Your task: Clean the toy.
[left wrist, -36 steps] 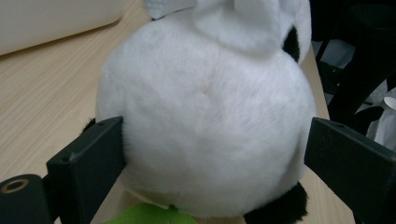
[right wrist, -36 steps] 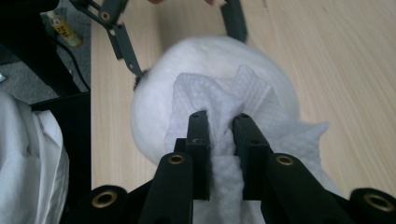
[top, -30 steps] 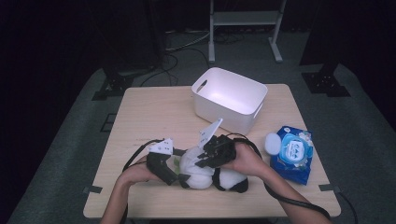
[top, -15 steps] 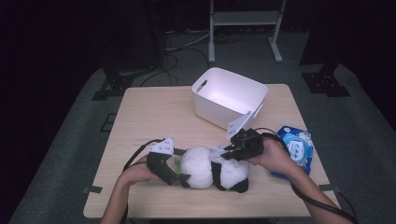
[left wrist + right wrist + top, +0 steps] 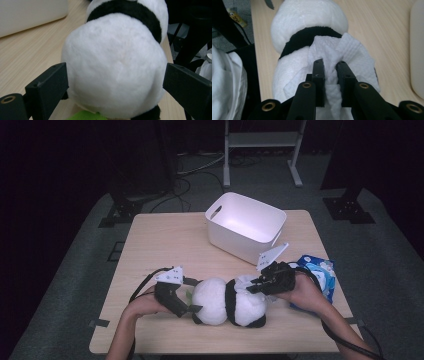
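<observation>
You are working in a lab or recording studio, not a home. Black walls or drapes surround you, and grey carpet covers the floor [image 5: 75, 285]. The plain light-wood table [image 5: 165, 245] stands alone under bright light. Behind it, cables [image 5: 192, 170] trail across the carpet among black stand bases [image 5: 120, 212] and a white metal frame [image 5: 262, 142]. Tape marks [image 5: 98, 323] sit beside the table legs.

Fluffy plush panda [image 5: 227, 301], embossed paper tissue [image 5: 342, 57], matt wooden table [image 5: 165, 245]
</observation>
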### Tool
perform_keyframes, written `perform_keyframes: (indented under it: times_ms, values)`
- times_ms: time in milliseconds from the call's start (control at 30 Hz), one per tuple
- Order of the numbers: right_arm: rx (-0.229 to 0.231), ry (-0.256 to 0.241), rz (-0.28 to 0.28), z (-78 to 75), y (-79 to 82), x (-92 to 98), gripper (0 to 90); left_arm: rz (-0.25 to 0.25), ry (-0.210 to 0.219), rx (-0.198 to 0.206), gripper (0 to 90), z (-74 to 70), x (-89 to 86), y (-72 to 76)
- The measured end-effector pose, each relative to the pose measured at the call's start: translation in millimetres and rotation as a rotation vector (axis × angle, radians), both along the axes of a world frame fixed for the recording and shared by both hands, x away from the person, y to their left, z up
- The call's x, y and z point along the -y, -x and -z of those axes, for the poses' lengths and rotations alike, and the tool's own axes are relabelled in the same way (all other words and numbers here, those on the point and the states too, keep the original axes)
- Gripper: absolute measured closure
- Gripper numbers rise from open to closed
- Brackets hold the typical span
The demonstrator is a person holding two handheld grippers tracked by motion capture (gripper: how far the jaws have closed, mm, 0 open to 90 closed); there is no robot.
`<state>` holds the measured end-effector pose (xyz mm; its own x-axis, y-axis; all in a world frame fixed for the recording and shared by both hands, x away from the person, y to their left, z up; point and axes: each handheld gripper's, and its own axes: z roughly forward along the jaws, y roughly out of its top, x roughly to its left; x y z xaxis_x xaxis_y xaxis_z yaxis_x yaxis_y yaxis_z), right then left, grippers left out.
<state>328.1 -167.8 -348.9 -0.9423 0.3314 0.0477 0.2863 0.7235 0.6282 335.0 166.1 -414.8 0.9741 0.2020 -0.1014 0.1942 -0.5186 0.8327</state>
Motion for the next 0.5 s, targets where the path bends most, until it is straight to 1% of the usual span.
perform_keyframes:
  times_ms: [100,167,233,267,333,367,400,433,467,500]
  values:
    - [0.001,-0.012,-0.019,0.2,8.9,-1.2,78.1,-0.005,0.004,0.004,4.8,-2.3,0.8,0.3]
    - [0.000,-0.016,-0.024,0.1,12.0,-1.5,78.1,-0.007,0.002,0.005,4.9,-2.2,1.2,0.1]
    - [-0.003,-0.024,-0.053,0.5,19.9,-2.5,78.1,-0.015,-0.004,-0.002,4.8,-0.5,2.7,-0.8]
    - [-0.003,-0.024,-0.053,0.5,19.9,-2.5,78.1,-0.015,-0.004,-0.002,4.8,-0.5,2.7,-0.8]
    - [-0.007,-0.026,-0.059,0.5,25.3,-3.4,78.2,-0.014,-0.010,-0.012,4.8,1.9,3.9,-1.4]
    - [-0.008,-0.025,-0.068,0.5,28.6,-3.9,78.3,-0.009,-0.017,-0.024,4.8,4.7,4.8,-2.0]
    - [-0.007,-0.024,-0.072,0.3,29.9,-4.3,78.3,-0.009,-0.017,-0.024,4.9,4.7,4.8,-2.0]
    - [-0.005,-0.022,-0.079,-0.3,30.9,-5.7,78.4,0.016,-0.018,-0.058,6.5,9.4,5.8,-2.9]
    - [-0.005,-0.022,-0.079,-0.3,30.9,-5.7,78.4,0.016,-0.018,-0.058,8.8,9.4,5.8,-2.9]
    - [0.011,-0.010,-0.084,-3.0,31.1,-9.5,78.5,0.019,-0.013,-0.060,8.8,11.8,5.9,-2.1]
